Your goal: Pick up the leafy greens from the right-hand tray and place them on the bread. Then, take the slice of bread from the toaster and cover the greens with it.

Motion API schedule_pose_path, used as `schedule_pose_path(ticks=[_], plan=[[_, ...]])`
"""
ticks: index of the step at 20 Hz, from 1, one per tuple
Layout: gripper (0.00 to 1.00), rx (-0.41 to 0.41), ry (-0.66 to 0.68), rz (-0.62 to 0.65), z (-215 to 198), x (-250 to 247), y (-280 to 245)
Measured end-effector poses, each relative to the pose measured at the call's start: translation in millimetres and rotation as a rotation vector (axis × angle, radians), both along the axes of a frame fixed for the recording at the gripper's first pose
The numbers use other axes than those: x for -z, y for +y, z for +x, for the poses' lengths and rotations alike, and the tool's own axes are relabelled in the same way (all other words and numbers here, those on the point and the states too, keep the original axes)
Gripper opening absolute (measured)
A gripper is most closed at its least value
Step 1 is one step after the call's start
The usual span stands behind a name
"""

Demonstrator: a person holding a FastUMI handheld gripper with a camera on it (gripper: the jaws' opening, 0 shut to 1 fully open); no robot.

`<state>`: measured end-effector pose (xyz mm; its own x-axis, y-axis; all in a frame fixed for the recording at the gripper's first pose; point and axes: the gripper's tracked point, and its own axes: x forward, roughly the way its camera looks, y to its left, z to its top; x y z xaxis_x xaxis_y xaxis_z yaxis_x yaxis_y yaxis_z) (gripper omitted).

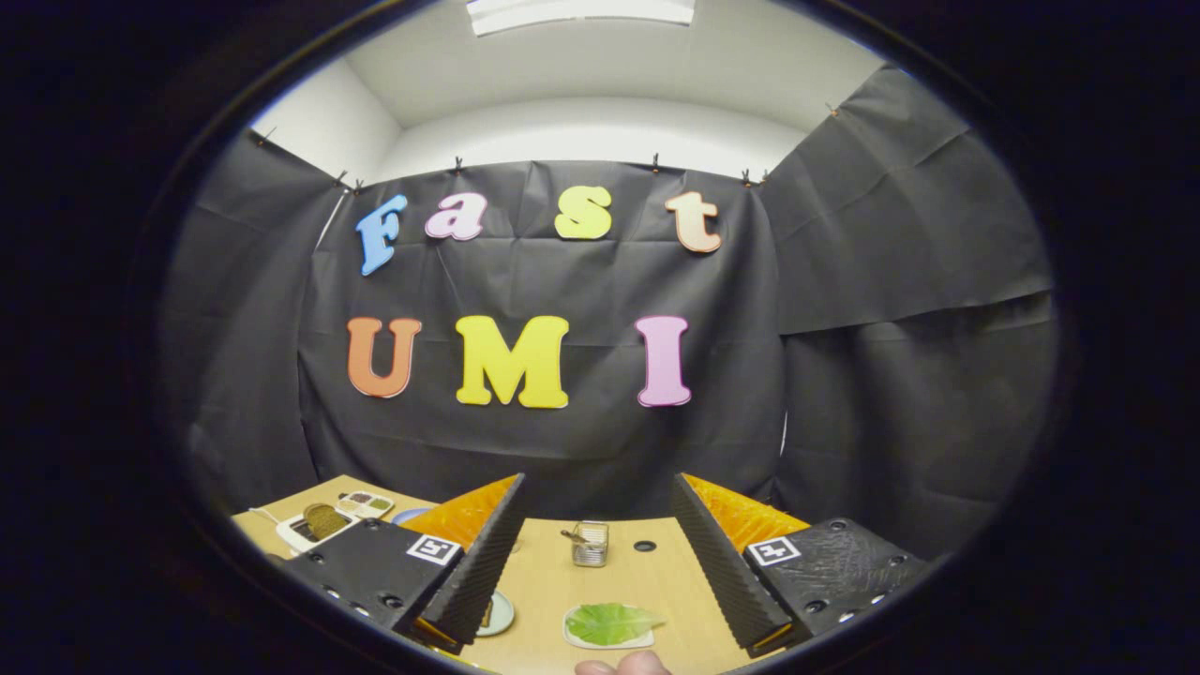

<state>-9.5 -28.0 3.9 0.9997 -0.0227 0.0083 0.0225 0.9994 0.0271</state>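
Gripper [597, 553] hovers above the table [647, 581], fingers spread wide and holding nothing.

The leafy greens [611, 622] lie on a small white tray [583, 639] between and just below the fingertips. A plate [499, 614], partly hidden by the left finger, may hold the bread. The toaster [319, 522] sits well apart at the far left; a small metal container [590, 543] stands beyond the fingers.

The claw [597, 553] was held level above the desk [553, 586] with its jaws spread wide, gripping nothing. Its two black ribbed fingers [487, 553] slanted outward from each other, orange panels on their outer sides, each mounted on a black block bearing a square marker. A fingertip [623, 666] of the person showed just below, between the fingers.
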Motion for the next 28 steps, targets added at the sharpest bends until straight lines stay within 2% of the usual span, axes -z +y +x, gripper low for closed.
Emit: schedule_pose_path(ticks=[6, 9, 12, 22, 24, 28], plan=[[0.95, 0.014, 0.054, 0.015, 10, 22, -22], [0.95, 0.008, 0.115, 0.007, 20, 51, -40], [0.95, -0.013, 0.211, 0.016, 35, 106, -56], [0.95, -0.079, 0.537, 0.053, 112, 339, -80], [0.96, -0.09, 0.599, 0.057, 124, 371, -79], [0.96, -0.069, 0.659, 0.062, 137, 407, -79]])
